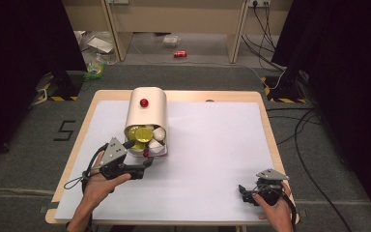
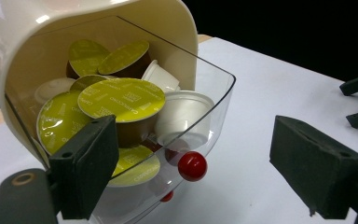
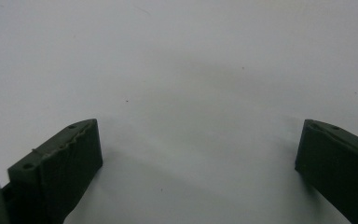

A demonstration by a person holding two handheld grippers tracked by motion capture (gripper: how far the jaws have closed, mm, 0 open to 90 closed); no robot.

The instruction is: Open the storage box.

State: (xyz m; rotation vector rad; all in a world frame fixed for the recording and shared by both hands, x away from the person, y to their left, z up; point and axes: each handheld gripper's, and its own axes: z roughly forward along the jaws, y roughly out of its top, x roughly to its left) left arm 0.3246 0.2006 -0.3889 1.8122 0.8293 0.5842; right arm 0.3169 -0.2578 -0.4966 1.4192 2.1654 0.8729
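A cream capsule holder (image 1: 147, 112) with a red knob (image 1: 144, 103) on top lies on the white table (image 1: 212, 145). Its clear drawer (image 2: 214, 100) stands open toward me and is full of several coffee capsules (image 2: 121, 99), green-lidded and white ones. My left gripper (image 1: 146, 162) is open at the drawer's front. In the left gripper view a small red knob (image 2: 192, 166) on the drawer's front sits between the pads (image 2: 91, 163), touching neither. My right gripper (image 1: 242, 189) rests open near the table's front right, its pads (image 3: 70, 158) over bare white surface.
The holder stands at the table's back left, near the wooden edge (image 1: 207, 95). On the floor beyond lie a red can (image 1: 179, 53) and cables (image 1: 304, 140). My right gripper's jaws show far off at the right edge of the left gripper view.
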